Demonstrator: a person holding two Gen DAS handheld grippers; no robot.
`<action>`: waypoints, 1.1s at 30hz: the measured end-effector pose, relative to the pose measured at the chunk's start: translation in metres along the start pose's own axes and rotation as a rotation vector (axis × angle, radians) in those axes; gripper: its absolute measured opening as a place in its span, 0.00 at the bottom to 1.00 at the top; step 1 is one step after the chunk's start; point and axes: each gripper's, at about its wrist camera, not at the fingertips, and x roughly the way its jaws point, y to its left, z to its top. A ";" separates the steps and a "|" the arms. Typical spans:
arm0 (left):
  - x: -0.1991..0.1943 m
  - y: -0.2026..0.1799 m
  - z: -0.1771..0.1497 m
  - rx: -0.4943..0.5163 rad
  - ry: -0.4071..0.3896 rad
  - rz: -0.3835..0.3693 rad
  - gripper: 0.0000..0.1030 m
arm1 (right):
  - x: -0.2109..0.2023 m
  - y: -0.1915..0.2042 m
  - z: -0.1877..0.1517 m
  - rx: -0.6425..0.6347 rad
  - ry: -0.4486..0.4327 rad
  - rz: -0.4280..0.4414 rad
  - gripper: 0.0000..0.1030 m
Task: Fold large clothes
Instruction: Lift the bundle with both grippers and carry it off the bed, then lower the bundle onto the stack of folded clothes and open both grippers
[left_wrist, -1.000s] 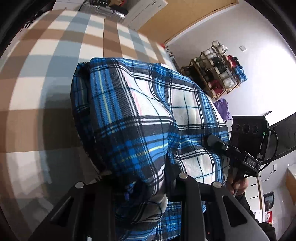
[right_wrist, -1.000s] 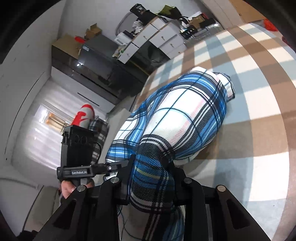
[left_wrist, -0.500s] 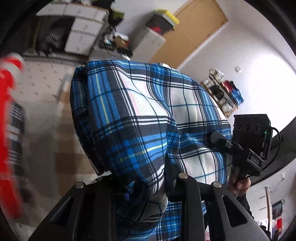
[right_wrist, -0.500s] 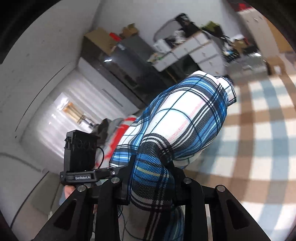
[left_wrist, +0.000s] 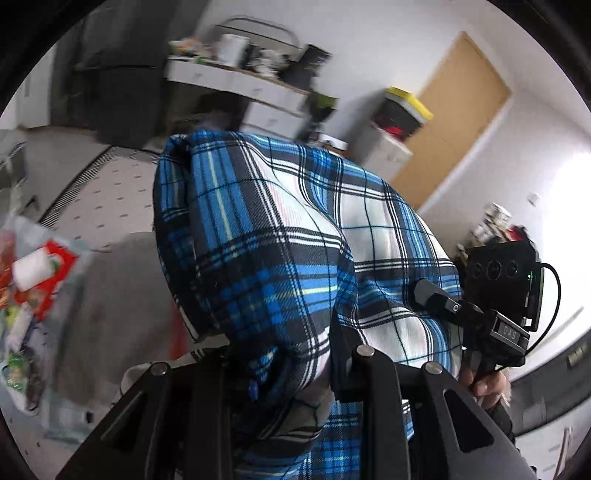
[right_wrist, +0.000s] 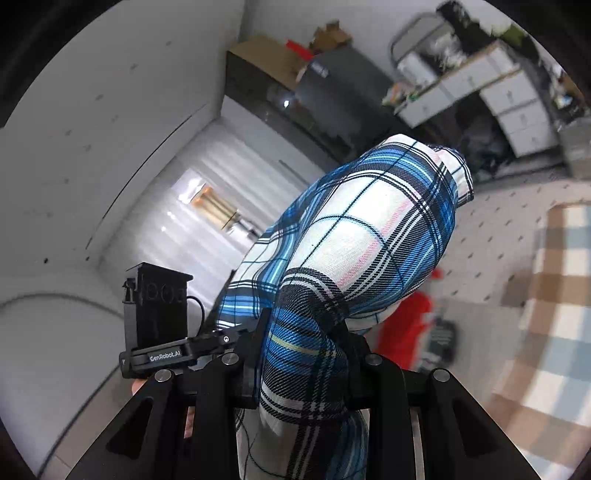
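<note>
A folded blue, white and black plaid garment (left_wrist: 280, 251) hangs in the air between my two grippers. My left gripper (left_wrist: 284, 354) is shut on one end of it. My right gripper (right_wrist: 301, 354) is shut on the other end of the garment (right_wrist: 373, 236). In the left wrist view the right gripper (left_wrist: 476, 314) shows at the garment's right side. In the right wrist view the left gripper (right_wrist: 173, 350) shows at its left side. The garment is off the checked surface.
The checked brown, blue and white surface (right_wrist: 554, 295) lies at the right. A dotted floor (left_wrist: 107, 199), white drawers (left_wrist: 258, 92), a wooden door (left_wrist: 454, 110), a red item (right_wrist: 402, 328) and a pile of bags (left_wrist: 29, 280) lie beyond.
Both grippers have swung with the held garment away from the checked surface toward the floor and furniture. The grip on the garment is unchanged.
</note>
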 end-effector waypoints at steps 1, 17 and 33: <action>0.004 0.010 -0.001 -0.023 0.000 0.007 0.20 | 0.015 -0.002 -0.001 0.011 0.014 0.011 0.28; 0.094 0.131 -0.045 -0.230 0.045 -0.050 0.45 | 0.138 -0.062 -0.051 0.012 0.227 -0.094 0.54; 0.045 0.124 -0.056 -0.237 -0.027 0.296 0.75 | 0.113 -0.042 -0.069 -0.182 0.206 -0.346 0.92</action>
